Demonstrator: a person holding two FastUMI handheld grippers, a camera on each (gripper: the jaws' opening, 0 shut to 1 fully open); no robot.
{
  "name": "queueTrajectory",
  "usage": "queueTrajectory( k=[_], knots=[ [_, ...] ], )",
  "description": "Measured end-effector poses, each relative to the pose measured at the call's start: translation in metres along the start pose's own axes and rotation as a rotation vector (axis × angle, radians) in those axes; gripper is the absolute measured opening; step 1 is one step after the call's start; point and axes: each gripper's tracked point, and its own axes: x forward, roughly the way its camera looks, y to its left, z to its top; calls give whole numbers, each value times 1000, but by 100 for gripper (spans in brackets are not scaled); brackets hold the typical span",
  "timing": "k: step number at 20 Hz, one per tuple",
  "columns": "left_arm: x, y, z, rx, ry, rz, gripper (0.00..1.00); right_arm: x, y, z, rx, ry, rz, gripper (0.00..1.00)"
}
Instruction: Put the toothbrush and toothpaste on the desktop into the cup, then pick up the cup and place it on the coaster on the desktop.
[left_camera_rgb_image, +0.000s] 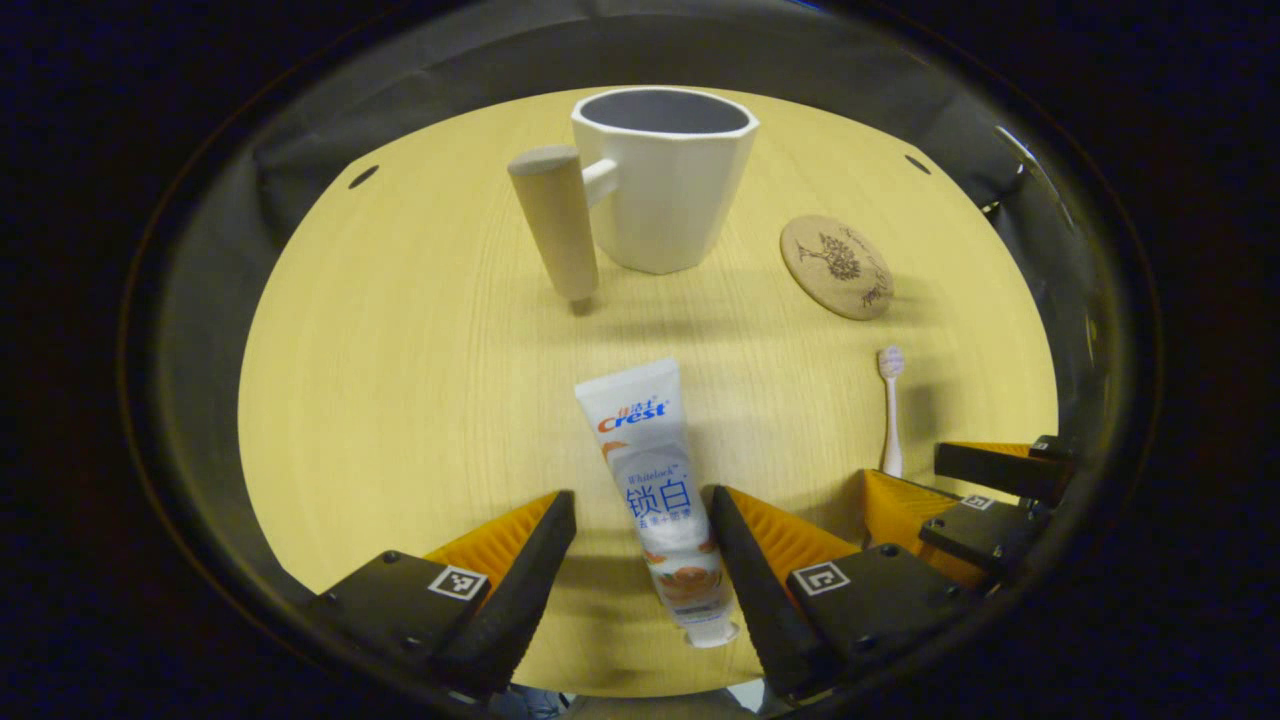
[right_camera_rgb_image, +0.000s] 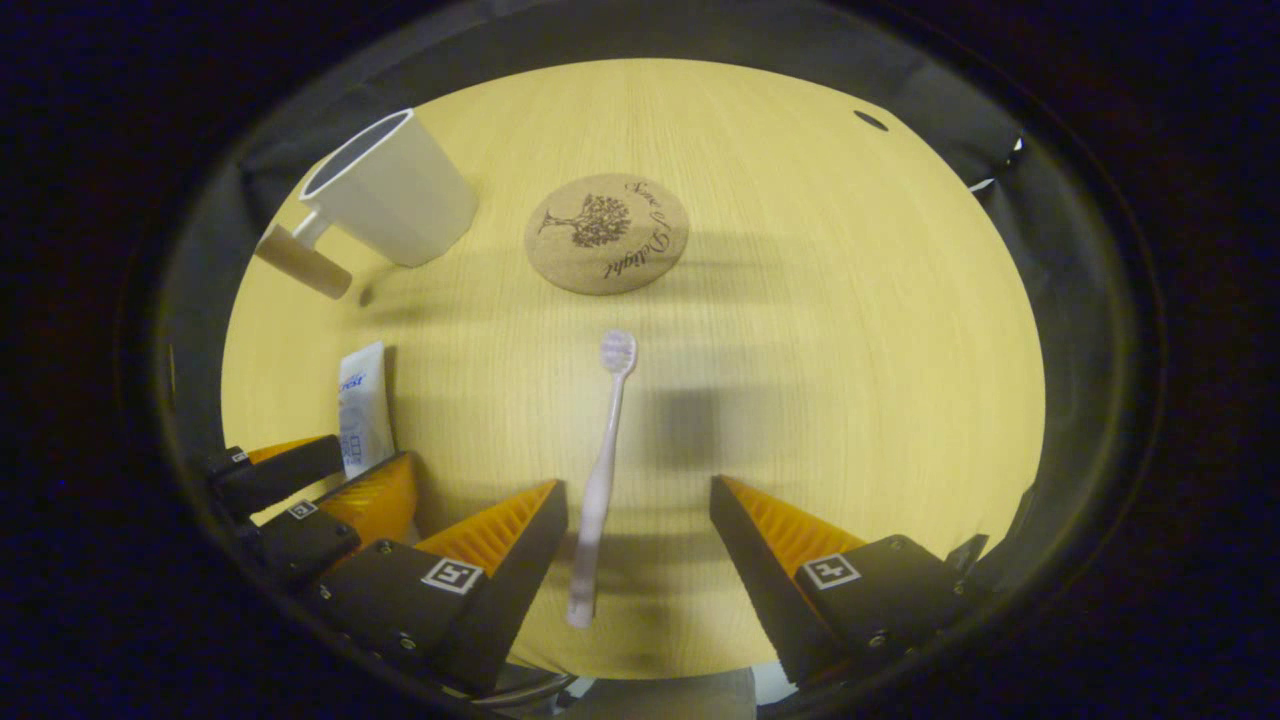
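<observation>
My left gripper (left_camera_rgb_image: 640, 520) is open wide around the toothpaste (left_camera_rgb_image: 655, 490), which lies flat, ready to grab. My right gripper (right_camera_rgb_image: 638, 515) is open around the toothbrush (right_camera_rgb_image: 603, 470) too. The cup (left_camera_rgb_image: 665, 180) stands empty beside the coaster (left_camera_rgb_image: 836, 266).

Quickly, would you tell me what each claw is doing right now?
Left claw: open, straddling the toothpaste.
Right claw: open, straddling the toothbrush.

Cup (left_camera_rgb_image: 665, 175) behind toothpaste (left_camera_rgb_image: 655, 490); coaster (left_camera_rgb_image: 836, 266) behind toothbrush (left_camera_rgb_image: 890, 410), right of cup.
</observation>
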Motion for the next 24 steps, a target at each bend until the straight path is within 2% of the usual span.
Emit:
queueTrajectory(
  k=[2, 3, 4, 5, 6, 7, 8, 9, 10, 12, 15, 16, 17, 18, 21, 22, 23, 24],
  knots=[
    [0, -1, 0, 2, 28, 3, 92, -2, -1, 3, 20, 50, -10, 100],
    [0, -2, 2, 1, 42, 1, 92, -1, 0, 4, 29, 66, -11, 85],
    [1, -2, 3, 2, 50, 4, 87, 0, -1, 6, 30, 73, -12, 83],
    [2, -3, 3, 0, 67, 5, 84, 0, -2, 8, 35, 71, -12, 77],
    [2, -6, 5, 0, 68, 2, 82, 2, -4, 11, 43, 75, -15, 78],
    [4, -6, 6, -4, 78, 2, 67, 1, -6, 9, 48, 80, -15, 67],
    [4, -6, 6, -2, 85, 5, 60, 0, -7, 10, 49, 86, -11, 59],
    [6, -7, 7, 2, 93, 5, 60, 0, -7, 8, 47, 94, -8, 57],
    [7, -10, 8, 2, 96, -4, 59, -1, -8, 7, 45, 107, -7, 56],
    [8, -9, 7, -1, 105, 1, 46, -1, -7, 6, 37, 113, -8, 57],
    [6, -10, 6, 1, 122, 0, 46, 0, -7, 5, 30, 123, -8, 57],
    [6, -9, 5, -7, 131, 2, 45, 1, -12, 8, 37, 113, -30, 57],
    [9, -10, 6, -5, 127, 2, 37, -11, -10, 7, 80, 127, -21, 36],
    [7, -10, 6, -3, 131, 1, 37, -2, -10, 5, 95, 133, -7, 16],
    [5, -11, 5, 2, 133, -4, 36, 9, -14, 9, 109, 99, 15, 15],
    [6, -11, 7, 0, 126, -2, 37, 5, -13, 10, 118, 119, 21, 3],
    [7, -11, 6, 0, 126, -2, 29, -1, -13, 10, 128, 101, 29, 4],
    [6, -12, 6, 4, 125, -4, 29, -1, -13, 11, 125, 104, 33, 4]
  ],
)
